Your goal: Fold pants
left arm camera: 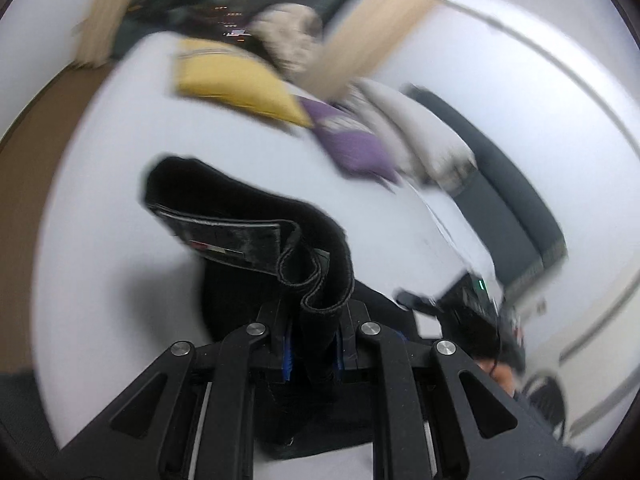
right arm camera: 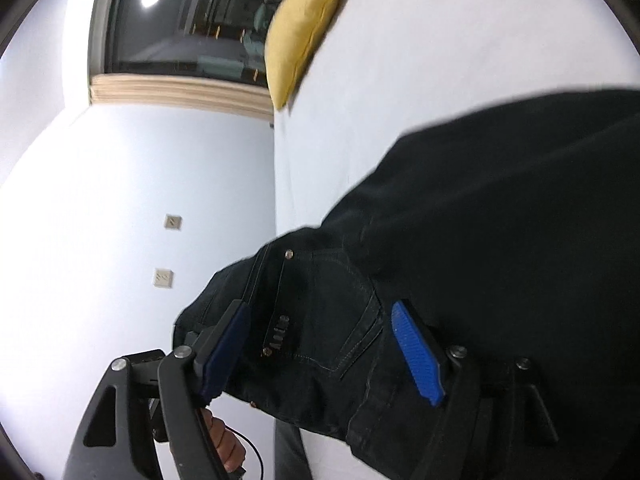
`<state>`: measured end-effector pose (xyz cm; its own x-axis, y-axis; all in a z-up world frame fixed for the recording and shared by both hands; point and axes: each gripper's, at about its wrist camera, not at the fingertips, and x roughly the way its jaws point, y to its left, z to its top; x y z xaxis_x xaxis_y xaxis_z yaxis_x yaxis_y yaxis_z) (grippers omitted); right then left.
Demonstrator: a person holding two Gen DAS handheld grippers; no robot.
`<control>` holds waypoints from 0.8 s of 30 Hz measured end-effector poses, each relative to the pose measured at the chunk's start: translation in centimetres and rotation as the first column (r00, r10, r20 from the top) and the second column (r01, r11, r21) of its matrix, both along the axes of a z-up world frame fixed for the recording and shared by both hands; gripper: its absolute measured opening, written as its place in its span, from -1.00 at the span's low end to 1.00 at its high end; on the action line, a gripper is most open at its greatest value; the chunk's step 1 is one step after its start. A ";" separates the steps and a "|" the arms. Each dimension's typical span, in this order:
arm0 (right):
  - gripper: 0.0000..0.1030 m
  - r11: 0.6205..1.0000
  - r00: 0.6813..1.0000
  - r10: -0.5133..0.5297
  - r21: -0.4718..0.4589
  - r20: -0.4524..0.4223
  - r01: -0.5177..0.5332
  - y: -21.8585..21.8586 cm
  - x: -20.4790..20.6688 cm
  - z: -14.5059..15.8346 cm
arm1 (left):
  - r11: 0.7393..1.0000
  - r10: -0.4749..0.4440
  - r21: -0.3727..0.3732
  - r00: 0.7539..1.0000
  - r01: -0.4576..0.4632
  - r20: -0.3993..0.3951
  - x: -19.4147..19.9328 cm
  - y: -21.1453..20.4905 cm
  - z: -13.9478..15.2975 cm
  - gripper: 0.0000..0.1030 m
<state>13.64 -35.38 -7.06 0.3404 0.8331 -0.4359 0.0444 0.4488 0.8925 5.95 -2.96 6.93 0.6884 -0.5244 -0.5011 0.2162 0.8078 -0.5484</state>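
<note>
The left tongs are clamped on the hem of the black denim pants, lifted above the white bed. The right tongs stand apart around the waist part beside the back pocket, not clamped. The folding seems only at its beginning; no neat fold shows.

Bedroom: white bed, pillows

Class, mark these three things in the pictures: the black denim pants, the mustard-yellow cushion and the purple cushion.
black denim pants (right arm camera: 500,220): right wrist view, on the leg fabric.
mustard-yellow cushion (right arm camera: 306,28): right wrist view, on its face.
purple cushion (left arm camera: 352,142): left wrist view, on its middle.
</note>
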 end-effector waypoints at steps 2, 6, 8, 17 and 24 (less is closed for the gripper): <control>0.55 0.999 1.000 -0.019 0.035 0.023 0.018 -1.0 -0.1 0.8 | 0.990 -0.115 0.088 0.993 0.112 0.022 0.0 -5.6 0.4 -0.76; 0.72 0.999 0.997 -0.004 0.032 0.082 0.001 -4.1 -1.7 3.0 | 0.930 -0.279 0.251 0.960 0.270 0.003 -1.8 -14.1 -2.9 -0.76; 0.78 1.000 0.996 0.009 0.013 0.094 -0.010 -5.0 -2.3 3.5 | 0.916 -0.305 0.263 0.952 0.304 -0.038 -2.7 -15.5 -4.4 -0.76; 0.86 0.998 0.996 0.068 -0.008 0.062 -0.067 -5.6 -3.1 3.2 | 0.830 -0.396 0.429 0.918 0.357 0.000 -6.4 -19.9 -4.4 -0.76; 0.75 0.979 0.988 0.146 -0.153 0.050 -0.137 -4.5 -1.8 4.0 | 0.738 -0.449 0.572 0.893 0.358 0.022 -9.5 -24.2 -4.9 -0.76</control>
<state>11.83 -39.90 -3.08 0.2534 0.8020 -0.5408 -0.0806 0.5746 0.8144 -3.55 -27.14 2.05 0.5641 -0.4444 -0.6959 0.6315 0.7752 0.0168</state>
